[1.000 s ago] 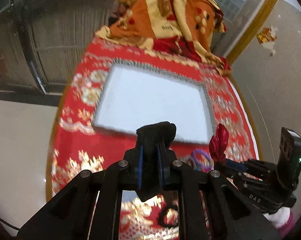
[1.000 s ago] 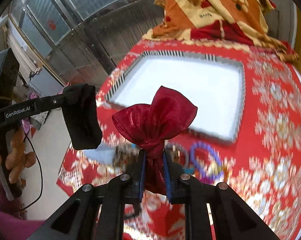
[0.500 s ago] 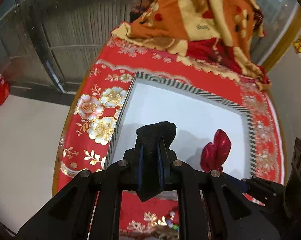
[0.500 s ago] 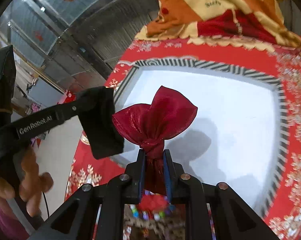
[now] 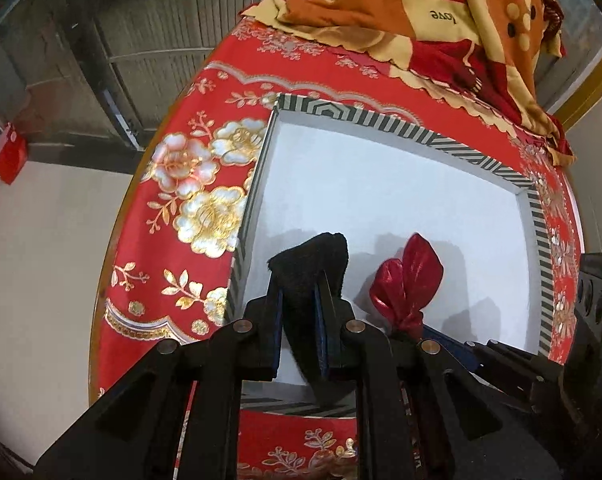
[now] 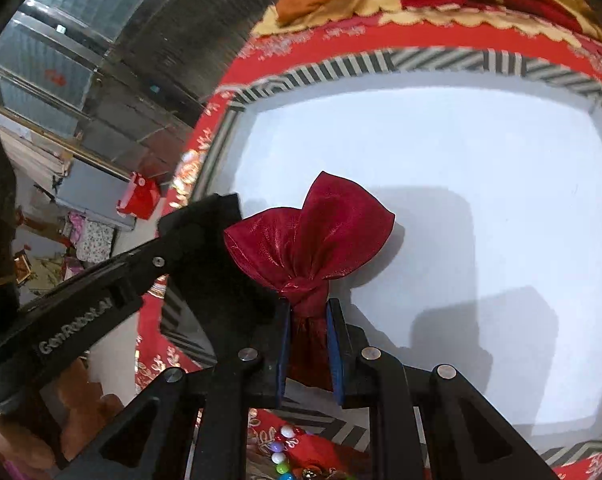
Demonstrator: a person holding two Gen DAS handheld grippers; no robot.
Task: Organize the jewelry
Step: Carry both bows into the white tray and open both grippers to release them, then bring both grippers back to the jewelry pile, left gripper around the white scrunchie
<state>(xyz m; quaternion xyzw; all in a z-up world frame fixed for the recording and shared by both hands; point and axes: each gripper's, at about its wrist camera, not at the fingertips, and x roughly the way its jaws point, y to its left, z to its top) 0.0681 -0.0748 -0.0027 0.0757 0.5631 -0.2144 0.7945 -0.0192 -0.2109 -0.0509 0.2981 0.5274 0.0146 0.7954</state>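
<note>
Nearest the right wrist camera, the right gripper is clamped on the gathered neck of a red satin pouch, whose flared top fans out above the knot; the body of the pouch hangs out of sight below the jaws. Just to its left, the left gripper is closed on a black velvet pouch, the dark cloth pinched flat between its blue pads. Under the right gripper, at the frame's bottom edge, a few coloured beads lie on the red embroidered tablecloth, outside the box. Both pouches hang over the near part of a shallow white box with a black-and-white striped rim — its floor is bare, with only the grippers' shadows on it. Beyond the box, at the far edge of the table, a folded orange and red blanket is heaped. The likely step is setting both pouches down inside the box. The risks lie in how close the two tools are: released together, one pouch may land on the other, or a jaw may snag the neighbouring cloth and drag it. Letting go from too high could tip the red pouch and loosen its knot, and a release too near the front wall could leave the black pouch draped over the rim.
</note>
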